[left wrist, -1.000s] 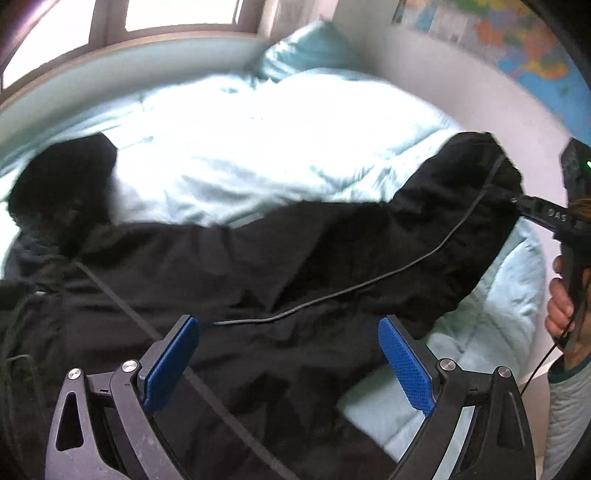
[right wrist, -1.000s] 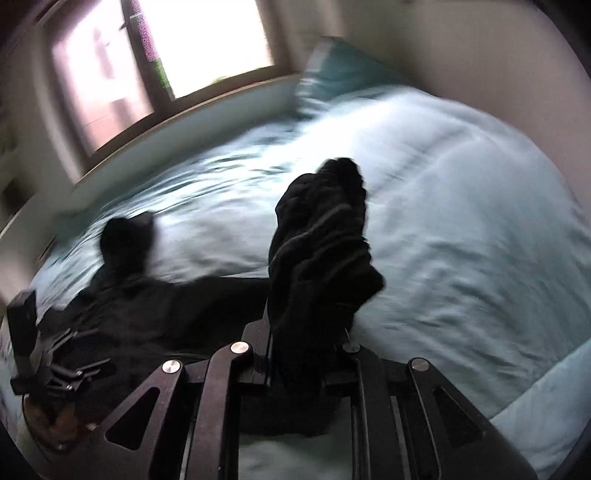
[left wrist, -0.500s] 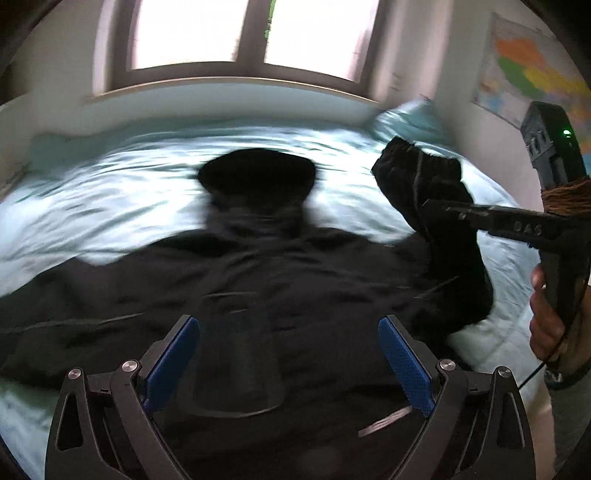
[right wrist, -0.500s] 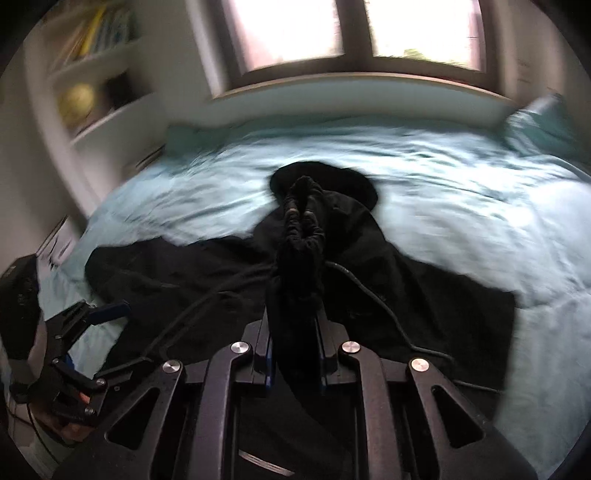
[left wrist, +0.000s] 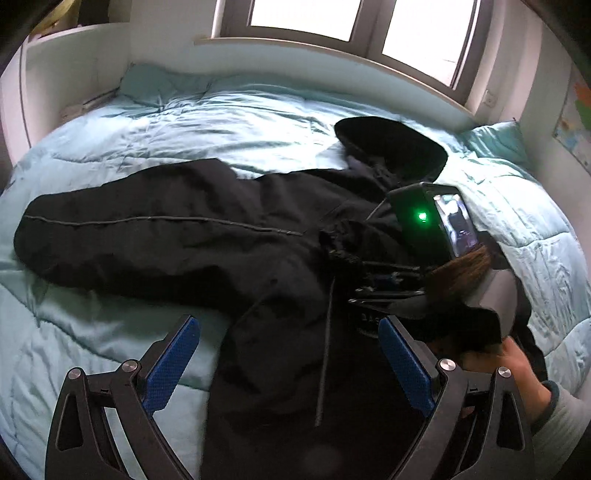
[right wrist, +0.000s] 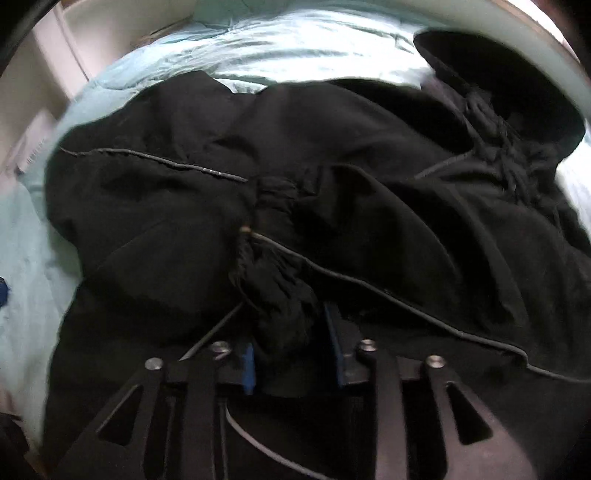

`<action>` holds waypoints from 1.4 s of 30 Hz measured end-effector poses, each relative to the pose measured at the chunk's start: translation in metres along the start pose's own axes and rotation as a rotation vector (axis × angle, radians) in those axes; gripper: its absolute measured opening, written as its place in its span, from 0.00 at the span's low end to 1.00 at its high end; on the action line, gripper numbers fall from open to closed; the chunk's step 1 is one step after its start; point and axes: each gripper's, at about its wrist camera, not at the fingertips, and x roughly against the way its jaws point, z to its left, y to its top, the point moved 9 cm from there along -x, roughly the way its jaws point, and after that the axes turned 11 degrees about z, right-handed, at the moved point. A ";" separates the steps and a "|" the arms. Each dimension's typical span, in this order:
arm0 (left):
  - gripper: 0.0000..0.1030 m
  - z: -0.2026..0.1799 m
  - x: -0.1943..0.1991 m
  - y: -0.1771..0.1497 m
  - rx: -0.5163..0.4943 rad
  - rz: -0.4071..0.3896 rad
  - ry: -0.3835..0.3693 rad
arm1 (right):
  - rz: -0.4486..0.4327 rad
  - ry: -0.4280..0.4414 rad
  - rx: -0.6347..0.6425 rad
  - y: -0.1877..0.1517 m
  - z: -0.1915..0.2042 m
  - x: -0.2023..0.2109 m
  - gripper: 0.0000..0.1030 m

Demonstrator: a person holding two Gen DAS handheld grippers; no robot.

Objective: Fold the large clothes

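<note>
A large black hooded jacket [left wrist: 207, 236] lies spread on the light blue bed [left wrist: 110, 147], its hood [left wrist: 391, 147] toward the window and one sleeve stretched out to the left. My left gripper [left wrist: 288, 365] is open and empty, hovering over the jacket's lower body. My right gripper [right wrist: 293, 358] is shut on the cuff of the other sleeve [right wrist: 273, 280], which is folded across the jacket's chest. The right gripper also shows in the left wrist view [left wrist: 373, 284], low over the jacket's middle, with its green light on.
A window [left wrist: 351, 22] with a white sill runs behind the bed. A light blue pillow [left wrist: 498, 144] lies at the far right corner and another [left wrist: 155, 85] at the far left. A wall map [left wrist: 576, 122] hangs on the right. White shelving [left wrist: 55, 66] stands at the left.
My right gripper has carried the sleeve cuff from the right side across and down onto the jacket's chest. My left gripper has swung left, bringing the stretched-out sleeve into view.
</note>
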 end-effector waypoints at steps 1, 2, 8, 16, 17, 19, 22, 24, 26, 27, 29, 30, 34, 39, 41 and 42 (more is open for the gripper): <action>0.95 0.002 0.002 0.001 -0.002 -0.003 0.002 | -0.003 -0.013 0.017 0.001 0.004 0.003 0.39; 0.95 0.004 0.004 0.003 -0.004 -0.007 0.002 | -0.007 -0.011 0.038 0.000 0.007 0.009 0.42; 0.95 -0.009 0.004 0.021 -0.062 0.007 -0.129 | -0.129 0.065 0.051 -0.021 -0.022 0.092 0.60; 0.95 -0.043 -0.061 0.060 -0.057 0.140 -0.343 | -0.218 -0.107 -0.252 -0.080 -0.201 0.156 0.60; 0.94 -0.045 -0.068 0.064 -0.047 0.142 -0.340 | -0.206 -0.106 -0.297 -0.090 -0.223 0.154 0.60; 0.93 -0.054 -0.083 0.069 -0.041 0.167 -0.351 | -0.182 -0.123 -0.360 -0.106 -0.255 0.145 0.60; 0.47 -0.071 -0.112 0.067 -0.024 0.263 -0.419 | -0.131 -0.139 -0.416 -0.122 -0.283 0.121 0.60; 0.22 -0.069 -0.129 0.065 0.002 0.315 -0.374 | -0.092 -0.108 -0.427 -0.126 -0.286 0.104 0.60; 0.19 -0.067 -0.121 0.073 -0.002 0.281 -0.357 | -0.071 -0.124 -0.417 -0.126 -0.282 0.093 0.60; 0.18 -0.065 -0.112 0.077 -0.002 0.256 -0.361 | -0.075 -0.141 -0.399 -0.123 -0.279 0.094 0.60; 0.18 -0.058 -0.072 0.095 0.004 0.139 -0.404 | -0.109 -0.137 -0.368 -0.118 -0.270 0.104 0.60; 0.15 -0.052 -0.056 0.103 0.013 0.088 -0.417 | -0.138 -0.124 -0.350 -0.112 -0.265 0.112 0.60; 0.15 -0.006 -0.035 0.119 0.060 0.017 -0.344 | -0.163 -0.131 -0.317 -0.096 -0.253 0.119 0.60; 0.12 0.038 -0.099 0.072 0.106 0.202 -0.229 | -0.003 -0.094 -0.344 -0.093 -0.249 0.041 0.62; 0.12 0.029 -0.100 0.059 0.085 0.201 -0.288 | -0.021 -0.113 -0.346 -0.091 -0.247 0.032 0.63; 0.13 0.027 -0.095 0.059 0.071 0.189 -0.308 | -0.027 -0.121 -0.346 -0.090 -0.247 0.033 0.64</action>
